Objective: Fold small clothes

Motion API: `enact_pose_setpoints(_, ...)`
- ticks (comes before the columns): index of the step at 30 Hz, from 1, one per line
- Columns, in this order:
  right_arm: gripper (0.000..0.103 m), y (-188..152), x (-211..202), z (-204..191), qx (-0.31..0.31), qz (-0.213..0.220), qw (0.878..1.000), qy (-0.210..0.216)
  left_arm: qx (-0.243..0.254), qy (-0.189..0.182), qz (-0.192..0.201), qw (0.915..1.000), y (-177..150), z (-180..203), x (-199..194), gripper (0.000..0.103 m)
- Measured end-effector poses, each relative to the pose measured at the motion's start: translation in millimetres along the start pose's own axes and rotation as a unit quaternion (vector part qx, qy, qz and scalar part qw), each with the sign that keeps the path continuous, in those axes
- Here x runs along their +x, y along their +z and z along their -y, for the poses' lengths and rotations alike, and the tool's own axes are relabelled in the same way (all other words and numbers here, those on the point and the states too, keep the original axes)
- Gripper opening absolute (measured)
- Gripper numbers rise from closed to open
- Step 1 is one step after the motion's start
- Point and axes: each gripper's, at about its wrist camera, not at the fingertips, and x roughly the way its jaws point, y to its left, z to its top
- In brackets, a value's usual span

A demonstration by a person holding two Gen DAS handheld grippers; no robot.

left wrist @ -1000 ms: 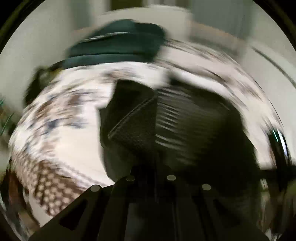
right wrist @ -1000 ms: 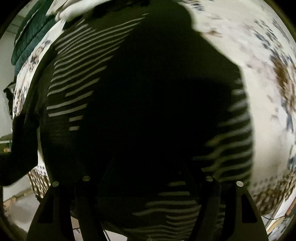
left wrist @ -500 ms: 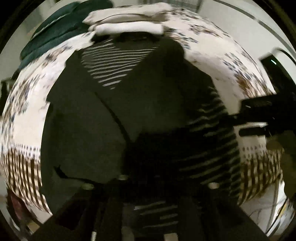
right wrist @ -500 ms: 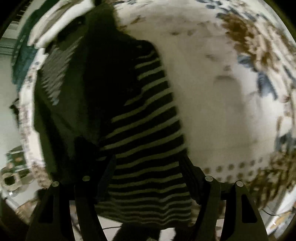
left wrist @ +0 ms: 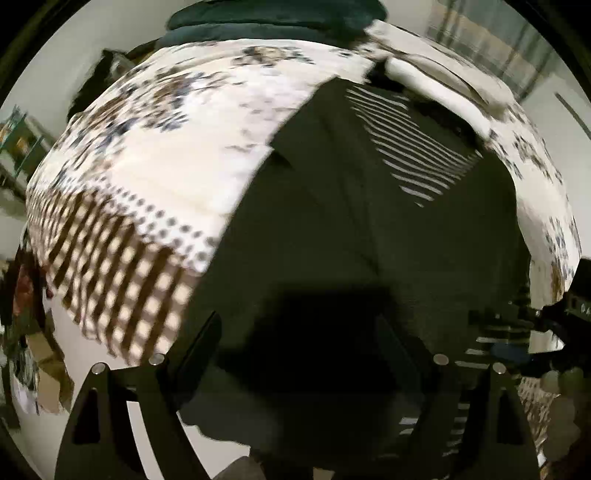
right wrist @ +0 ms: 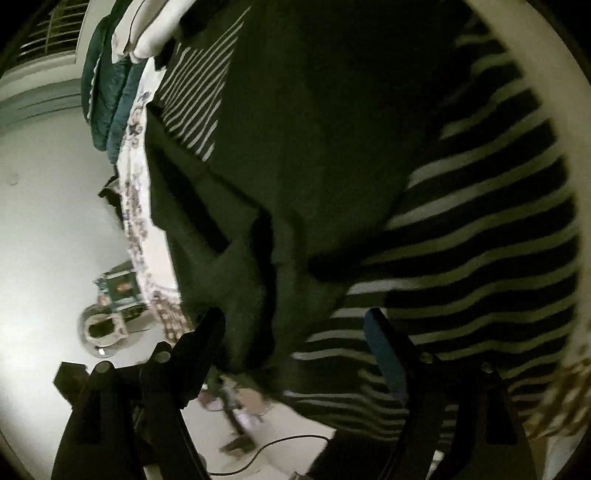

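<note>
Cream folded clothes (left wrist: 436, 79) and green bedding (left wrist: 273, 22) lie beyond the striped garment (left wrist: 369, 206).

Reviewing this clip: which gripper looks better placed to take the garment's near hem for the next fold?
Probably the right gripper: its jaws are opening right over the striped garment's near hem. The left gripper, also opening, frames plain dark cloth with no clear edge.

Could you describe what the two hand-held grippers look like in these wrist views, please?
Both are matte black. The left hand-held gripper has two flat, angular fingers with triangular cut-outs, each fixed by a pair of round silver screws. The right hand-held gripper is built alike, with darker screw heads and a bluish pad on one finger. No cables, markings or sleeves show on either.
</note>
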Motion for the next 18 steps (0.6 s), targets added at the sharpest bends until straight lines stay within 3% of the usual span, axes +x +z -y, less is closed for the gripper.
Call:
enact_pose_setpoints(4, 0.079, -3.8, 7.1, -13.4, 0.003, 0.004, 1.000, 0.000, -0.022, 0.008, -0.007, 0.9997, -8.5, -17.4, -15.4, 0.085)
enact_pose_setpoints(6, 0.079, -3.5, 8.7, -23.6, -0.004, 0.008, 1.000, -0.010, -0.016, 0.035, -0.010, 0.9992, -13.7, -22.5, -18.6, 0.085)
enact_pose_setpoints(9, 0.079, 2.7, 16.0, -48.4, -0.023, 0.023, 0.999, -0.035, 0.009, 0.106, -0.023, 0.9941, -23.1, -26.1, -8.8, 0.085)
enact_pose_setpoints(10, 0.079, 7.5, 22.7, -60.3, -0.031, 0.029, 0.998, -0.044, 0.010, 0.111, -0.028, 0.9933, -24.0, -29.2, -5.0, 0.085)
enact_pose_setpoints(13, 0.079, 25.3, 50.1, -93.7, -0.055, 0.041, 0.993, -0.101, -0.003, 0.121, -0.042, 0.9918, -25.2, -38.8, 8.0, 0.085)
enact_pose_setpoints(15, 0.079, 35.8, 75.9, -111.7, -0.093, 0.031, 0.982, -0.160, -0.008, 0.126, -0.042, 0.9912, -23.2, -42.4, 12.6, 0.085)
enact_pose_setpoints(17, 0.074, 35.6, 92.5, -114.0, -0.123, 0.001, 0.968, -0.218, -0.011, 0.128, -0.039, 0.9910, -19.9, -44.6, 13.9, 0.085)
enact_pose_setpoints(18, 0.066, 30.6, 93.2, -109.1, -0.133, -0.014, 0.963, -0.236, -0.013, 0.128, -0.036, 0.9911, -18.1, -46.0, 13.5, 0.085)
